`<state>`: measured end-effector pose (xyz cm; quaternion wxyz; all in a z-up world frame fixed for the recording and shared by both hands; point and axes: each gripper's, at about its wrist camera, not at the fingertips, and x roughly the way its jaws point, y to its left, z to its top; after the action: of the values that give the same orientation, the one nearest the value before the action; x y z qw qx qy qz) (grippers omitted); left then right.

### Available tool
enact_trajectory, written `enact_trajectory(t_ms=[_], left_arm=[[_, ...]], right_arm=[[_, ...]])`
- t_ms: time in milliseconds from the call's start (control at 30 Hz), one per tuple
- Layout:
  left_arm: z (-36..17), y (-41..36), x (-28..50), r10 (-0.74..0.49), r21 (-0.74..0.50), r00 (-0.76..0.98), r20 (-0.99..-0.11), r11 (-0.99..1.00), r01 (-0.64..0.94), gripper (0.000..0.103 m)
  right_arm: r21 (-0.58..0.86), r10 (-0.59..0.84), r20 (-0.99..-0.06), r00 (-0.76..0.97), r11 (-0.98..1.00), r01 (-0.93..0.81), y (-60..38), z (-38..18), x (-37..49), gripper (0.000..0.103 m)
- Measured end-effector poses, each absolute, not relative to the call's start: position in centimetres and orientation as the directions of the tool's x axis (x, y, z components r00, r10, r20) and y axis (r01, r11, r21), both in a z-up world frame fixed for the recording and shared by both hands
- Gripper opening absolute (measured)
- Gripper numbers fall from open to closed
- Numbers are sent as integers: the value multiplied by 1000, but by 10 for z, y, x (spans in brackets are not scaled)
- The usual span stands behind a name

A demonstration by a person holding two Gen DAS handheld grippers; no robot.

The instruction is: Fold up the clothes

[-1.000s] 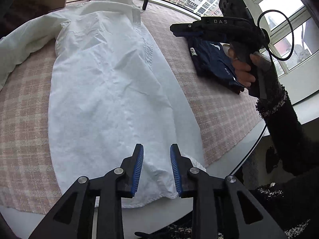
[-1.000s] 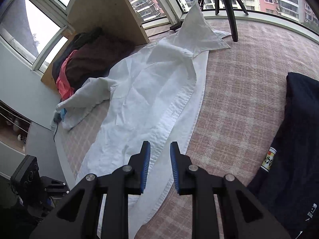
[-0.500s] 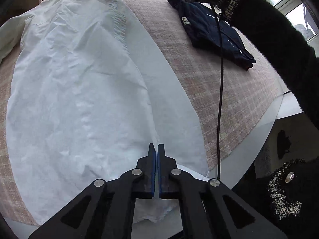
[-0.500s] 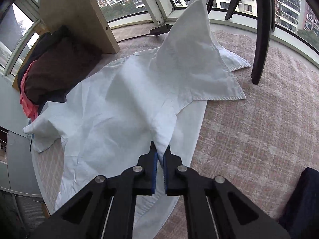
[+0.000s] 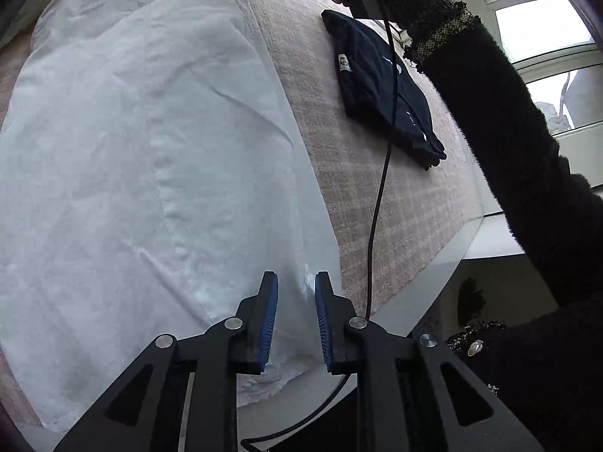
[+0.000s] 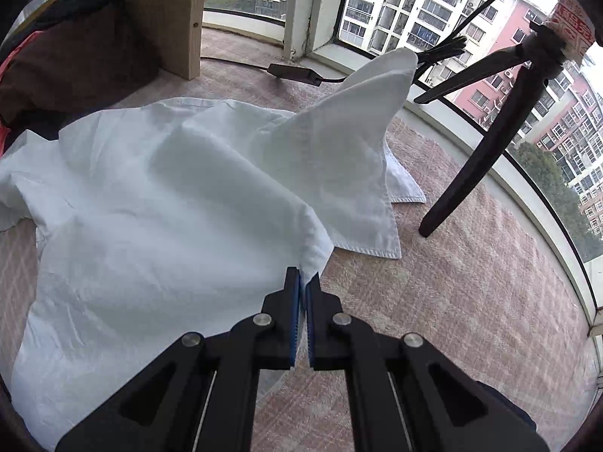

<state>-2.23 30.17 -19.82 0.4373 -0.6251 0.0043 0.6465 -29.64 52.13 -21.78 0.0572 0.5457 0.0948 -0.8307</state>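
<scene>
Two ribbed blue pads of the left gripper (image 5: 296,286) were opening around the crumpled hem of the thin white shirt (image 5: 124,158). Further up it, the right gripper (image 6: 303,286) pinched a raised fold, shut tight, above pink woven plaid cloth (image 6: 471,293).

Surface: table (image 5: 395,203) under pink plaid cloth. White shirt (image 5: 132,150) lies spread on it, ahead and left of the left claw (image 5: 296,314). Folded navy garment (image 5: 380,86) lies on the cloth ahead-right of that claw, apart from the shirt. Tripod leg (image 6: 475,162) stands ahead-right of the right claw (image 6: 303,316).
</scene>
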Motion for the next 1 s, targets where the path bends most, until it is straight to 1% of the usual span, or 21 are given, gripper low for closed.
enact_trajectory(t_ms=[67, 100, 133, 167, 267, 333, 467, 533, 567, 633, 733, 833, 867, 900, 933, 1000], left_arm=[[-184, 301, -13, 535, -484, 119, -836, -618, -620, 20], [-180, 304, -8, 533, -484, 133, -836, -601, -636, 24], [-178, 308, -4, 524, -477, 141, -840, -590, -651, 31], [-177, 313, 2, 504, -454, 137, -853, -588, -670, 32], [-175, 328, 21, 449, -367, 106, -887, -546, -753, 31], [-170, 327, 26, 449, -334, 84, -889, -514, -790, 31], [-169, 326, 35, 440, -271, 36, -897, -484, -832, 31], [-168, 325, 49, 441, -231, 22, -897, -427, -874, 31], [-168, 325, 56, 437, -211, 18, -899, -397, -893, 33], [-169, 329, 70, 431, -151, -17, -902, -353, -923, 33], [-173, 343, 86, 414, 13, -145, -899, -307, -952, 33], [-182, 350, 92, 415, 107, -212, -885, -262, -959, 33], [-187, 352, 92, 405, 131, -225, -886, -247, -960, 29], [-191, 353, 91, 398, 148, -238, -886, -243, -959, 21], [-194, 352, 88, 396, 140, -229, -889, -241, -960, 0], [-192, 348, 80, 409, 89, -196, -891, -267, -960, 0]], right_arm=[[-80, -4, -919, -393, -977, 196, 523, -224, -296, 4], [-73, -9, -919, -395, -979, 191, 524, -225, -296, 4], [-66, -13, -918, -396, -980, 187, 525, -226, -295, 4], [-68, -12, -917, -399, -980, 185, 525, -226, -295, 4], [-52, -26, -907, -419, -984, 173, 531, -220, -285, 4], [-21, -51, -893, -447, -988, 156, 539, -210, -269, 4], [111, -161, -860, -484, -985, 132, 556, -187, -212, 4], [179, -217, -848, -483, -976, 124, 563, -183, -179, 4], [198, -231, -850, -474, -973, 119, 565, -185, -164, 4], [232, -253, -855, -453, -967, 103, 570, -190, -135, 4], [275, -270, -861, -430, -960, 52, 583, -198, -102, 4], [304, -271, -861, -430, -953, -8, 598, -202, -76, 4], [301, -261, -862, -434, -953, -25, 601, -202, -68, 4], [301, -256, -863, -436, -953, -37, 605, -203, -64, 4], [303, -254, -862, -438, -952, -45, 608, -203, -57, 4], [306, -250, -860, -445, -950, -57, 613, -202, -46, 4]])
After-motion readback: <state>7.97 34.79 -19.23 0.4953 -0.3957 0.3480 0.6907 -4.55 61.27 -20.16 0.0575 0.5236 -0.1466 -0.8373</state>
